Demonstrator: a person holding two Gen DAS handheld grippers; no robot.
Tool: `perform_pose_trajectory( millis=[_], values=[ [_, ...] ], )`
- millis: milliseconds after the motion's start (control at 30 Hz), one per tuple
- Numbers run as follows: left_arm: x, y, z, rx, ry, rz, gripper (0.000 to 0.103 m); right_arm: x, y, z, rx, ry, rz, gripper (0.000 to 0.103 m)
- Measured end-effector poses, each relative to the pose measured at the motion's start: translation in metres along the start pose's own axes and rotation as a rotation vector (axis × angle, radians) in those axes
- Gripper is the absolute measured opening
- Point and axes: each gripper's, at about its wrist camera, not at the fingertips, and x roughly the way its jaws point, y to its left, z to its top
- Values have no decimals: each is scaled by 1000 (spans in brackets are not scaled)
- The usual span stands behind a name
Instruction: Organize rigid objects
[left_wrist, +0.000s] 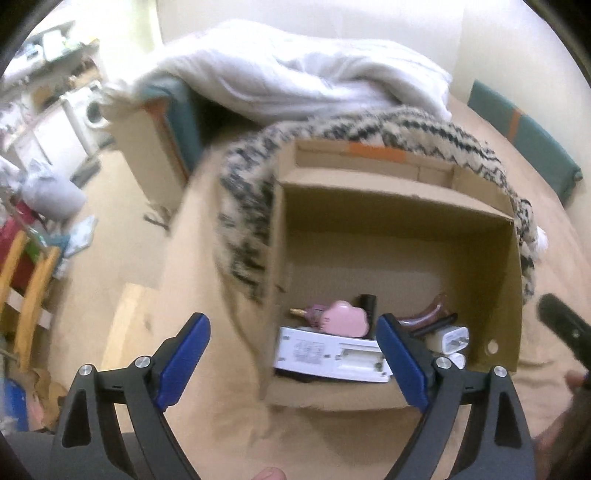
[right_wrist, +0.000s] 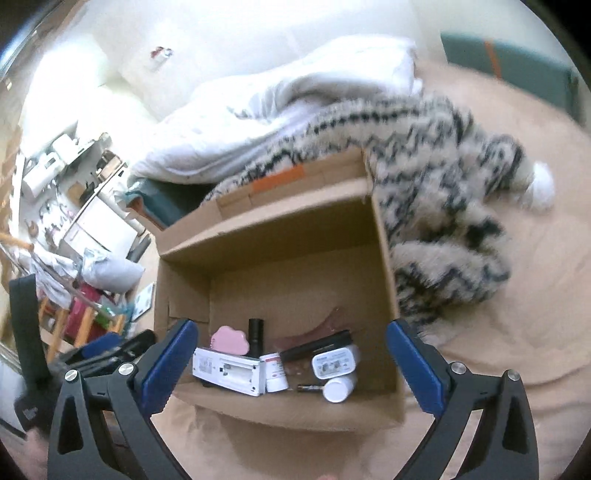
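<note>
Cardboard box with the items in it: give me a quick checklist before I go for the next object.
1. Left gripper jaws open, nothing between them: ok.
2. Right gripper jaws open, nothing between them: ok.
3. Brown cardboard box open-topped, flaps clear of the opening: ok.
4. White flat rectangular device lying inside the box, by its near wall: ok.
5. Free floor space left in the box's far half: ok.
6. Next object to pick visible on the beige bedsheet: cannot tell.
</note>
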Motion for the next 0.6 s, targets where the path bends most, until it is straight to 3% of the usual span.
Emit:
perform_pose_trajectory(
  millis=[267,367,600],
  values=[
    [-62,16,-28,25,-158,13,90,-57,20,-27,-103,-110,-64,103],
    [-83,24,-41,1,-184,-20,90,-79,27,-38,-107,-158,-63,103],
    [-105,27,-79,29,-251,2,97,-94,26,-71,-107,-178,-91,103]
  ],
)
